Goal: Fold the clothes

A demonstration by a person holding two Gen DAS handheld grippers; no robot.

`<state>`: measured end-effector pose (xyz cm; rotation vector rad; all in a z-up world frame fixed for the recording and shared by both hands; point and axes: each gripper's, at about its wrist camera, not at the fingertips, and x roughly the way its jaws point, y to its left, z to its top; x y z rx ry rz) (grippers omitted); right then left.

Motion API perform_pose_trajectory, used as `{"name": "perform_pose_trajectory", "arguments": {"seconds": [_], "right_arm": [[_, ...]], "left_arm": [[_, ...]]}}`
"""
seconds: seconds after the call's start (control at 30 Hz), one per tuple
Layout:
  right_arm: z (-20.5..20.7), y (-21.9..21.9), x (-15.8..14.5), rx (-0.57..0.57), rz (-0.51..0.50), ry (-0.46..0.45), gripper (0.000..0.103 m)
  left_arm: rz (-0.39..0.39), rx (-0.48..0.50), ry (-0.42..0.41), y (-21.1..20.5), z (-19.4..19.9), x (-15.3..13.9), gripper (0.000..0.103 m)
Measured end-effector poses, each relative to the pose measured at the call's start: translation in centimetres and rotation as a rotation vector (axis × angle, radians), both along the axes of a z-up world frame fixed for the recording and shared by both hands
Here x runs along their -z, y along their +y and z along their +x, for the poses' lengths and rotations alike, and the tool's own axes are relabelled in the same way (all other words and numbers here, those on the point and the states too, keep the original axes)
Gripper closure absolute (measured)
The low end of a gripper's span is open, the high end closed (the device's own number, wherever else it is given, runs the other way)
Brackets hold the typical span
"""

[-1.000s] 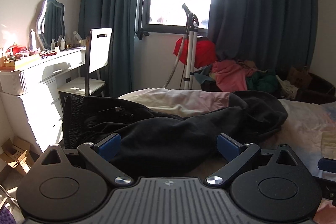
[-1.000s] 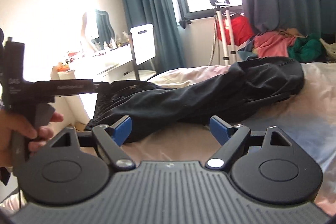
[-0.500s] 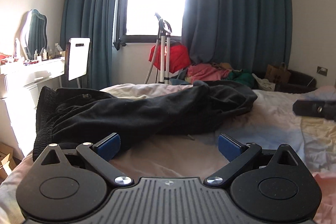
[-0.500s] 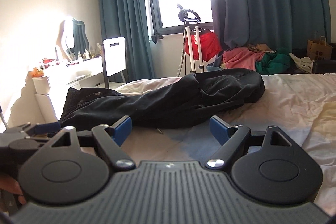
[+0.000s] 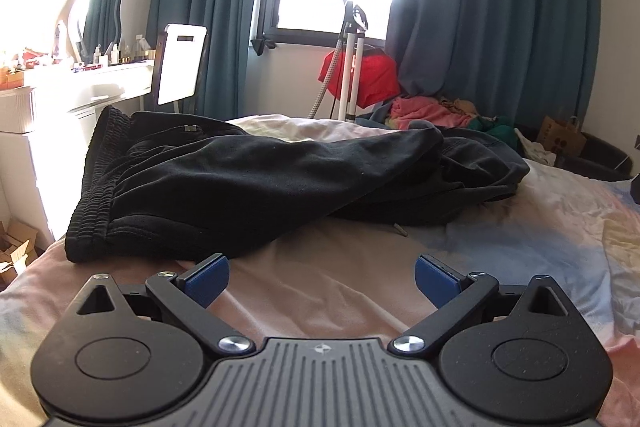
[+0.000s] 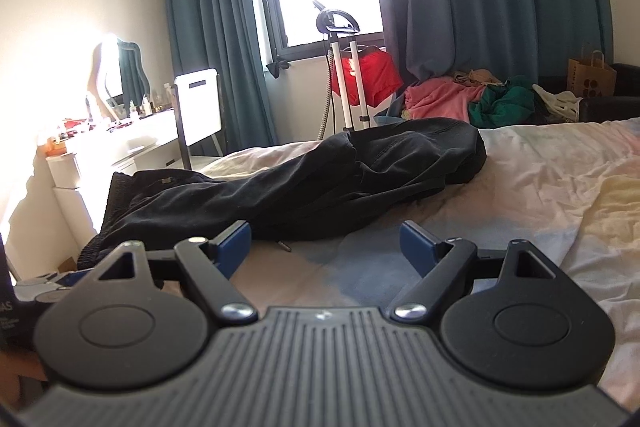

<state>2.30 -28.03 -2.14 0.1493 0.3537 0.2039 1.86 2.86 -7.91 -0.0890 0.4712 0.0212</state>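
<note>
While the black pants (image 5: 248, 183) lie in a bumpy heap on the bed (image 5: 540, 227), no fold is made yet, so the job looks like it is just at the start. The step in hand seems to be to reach in and grab the pants.

To do it well, each tool should pick one good spot. The stretchy waistband (image 5: 94, 187) is at the end of the pants nearest the white dresser (image 5: 48, 115). The legs run away from it toward the pile of pink and green clothes (image 6: 472, 95) by the curtain. A good plan is to pinch the waistband at its two corners and pull the pants flat first. If a tool bites only the top layer, the cloth under it may stay bunched. If it digs too low, it may grab the bed sheet too.

The left tool (image 5: 322, 277) has its blue pads wide apart. It holds nothing and sits just short of the near edge of the pants, by the waistband. The right tool (image 6: 326, 247) is wide too and empty. The near edge of the pants is right in front of it, but not touching its pads.
</note>
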Motion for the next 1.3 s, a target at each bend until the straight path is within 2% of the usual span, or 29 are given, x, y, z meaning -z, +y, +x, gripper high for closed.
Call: {"name": "perform_pose_trajectory", "arguments": {"seconds": [0.27,0.37,0.47,0.6,0.8,0.87,0.97,1.07,1.13,1.17,1.2,1.27,1.3], "right_arm": [[0.0,-1.8,0.0,0.060,0.030,0.024,0.019],[0.2,-3.0,0.2,0.098,0.060,0.053,0.019],[0.5,-4.3,0.6,0.123,0.117,0.092,0.019],[1.3,-5.6,1.6,0.125,0.201,0.154,0.019],[3.9,-6.5,3.6,0.205,0.148,0.182,0.019],[5.3,-6.9,4.4,0.237,0.130,0.195,0.019],[7.0,-7.0,6.0,0.284,0.097,0.212,0.019],[8.9,-6.9,7.8,0.267,0.094,0.249,0.020],[10.1,-6.4,8.9,0.266,0.050,0.274,0.020],[10.5,-6.2,9.3,0.269,0.032,0.278,0.020],[10.9,-6.1,9.6,0.274,0.018,0.277,0.020],[11.6,-6.0,10.1,0.274,0.009,0.285,0.020],[11.7,-6.0,10.1,0.277,0.014,0.287,0.020]], "left_arm": [[0.022,-0.004,0.040,-0.7,1.4,0.9,0.003],[0.039,0.026,0.050,-1.5,3.3,0.4,0.003],[0.024,0.060,0.044,-2.3,6.4,-0.7,0.003],[-0.035,0.091,0.017,-3.5,12.7,-2.6,0.005],[0.042,0.136,-0.039,-9.1,24.5,-4.7,0.007],[0.086,0.139,-0.014,-11.3,28.6,-4.6,0.009],[0.150,0.148,0.026,-14.3,34.2,-4.2,0.020],[0.182,0.154,0.077,-16.5,38.9,-3.1,0.021],[0.235,0.146,0.129,-17.6,40.9,-2.0,0.023],[0.263,0.142,0.156,-18.2,41.8,-1.4,0.030],[0.291,0.138,0.182,-18.7,42.7,-0.8,0.050],[0.300,0.151,0.154,-18.9,42.0,-1.0,0.087],[0.303,0.158,0.137,-19.0,41.6,-1.1,0.099]]}}
